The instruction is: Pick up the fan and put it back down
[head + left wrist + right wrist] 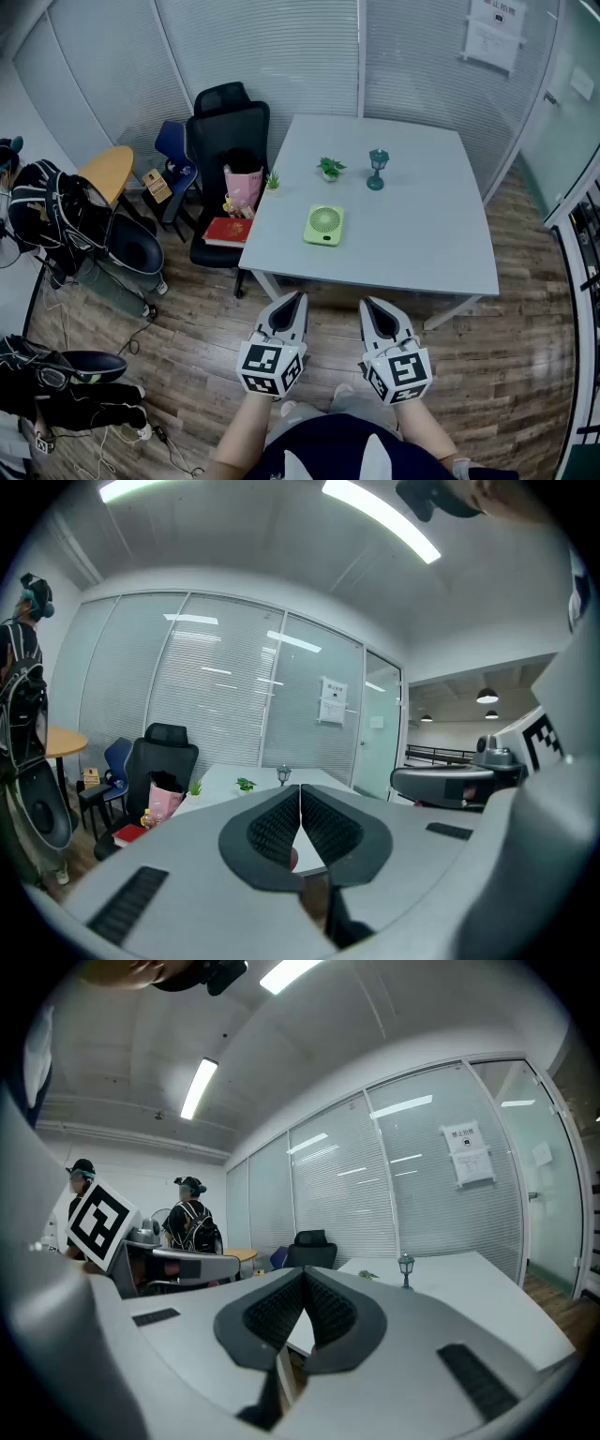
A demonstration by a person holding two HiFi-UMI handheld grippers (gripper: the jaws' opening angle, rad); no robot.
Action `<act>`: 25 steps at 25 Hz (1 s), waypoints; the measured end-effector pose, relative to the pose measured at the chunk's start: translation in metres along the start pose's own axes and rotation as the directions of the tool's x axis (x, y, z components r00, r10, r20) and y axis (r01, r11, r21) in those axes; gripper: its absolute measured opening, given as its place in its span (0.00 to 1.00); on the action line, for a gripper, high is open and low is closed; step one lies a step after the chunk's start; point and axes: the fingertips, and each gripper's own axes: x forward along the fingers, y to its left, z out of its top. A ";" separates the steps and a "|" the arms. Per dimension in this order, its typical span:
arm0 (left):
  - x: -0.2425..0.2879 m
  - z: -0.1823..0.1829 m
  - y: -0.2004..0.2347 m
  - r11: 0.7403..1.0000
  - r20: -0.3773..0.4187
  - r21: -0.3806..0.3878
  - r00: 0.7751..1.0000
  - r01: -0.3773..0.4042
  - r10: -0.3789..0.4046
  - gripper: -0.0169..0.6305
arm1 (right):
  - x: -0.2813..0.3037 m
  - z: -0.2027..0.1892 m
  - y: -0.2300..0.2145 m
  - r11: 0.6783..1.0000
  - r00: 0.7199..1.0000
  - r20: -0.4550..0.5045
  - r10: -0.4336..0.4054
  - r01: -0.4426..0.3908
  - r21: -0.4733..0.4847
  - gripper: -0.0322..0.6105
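Head view, looking steeply down: at 6 o'clock, closest to the camera, the person's forearms hold the left gripper (298,297) and right gripper (367,303) side by side above the wooden floor (187,319), short of the table's near edge. Both grippers have their jaws pressed together with nothing between them, as each gripper view shows. Just beyond, a pale rectangular table (422,244) fills the centre. The small green fan (324,225) lies flat on the table at about 12 o'clock from the left gripper, near the table's left edge. Farther back stand a little potted plant (330,169) and a teal lantern ornament (377,169). At 10 o'clock a black office chair (228,141) beside the table carries a red book (226,231) and a pink bag (243,187). Behind everything run glass walls with blinds (281,56).
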 end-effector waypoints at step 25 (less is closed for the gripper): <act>0.068 -0.010 0.038 0.997 -0.040 -0.072 0.999 -0.023 0.020 0.06 | 0.071 -0.024 -0.046 0.997 0.997 -0.067 0.047 -0.043 0.060 0.06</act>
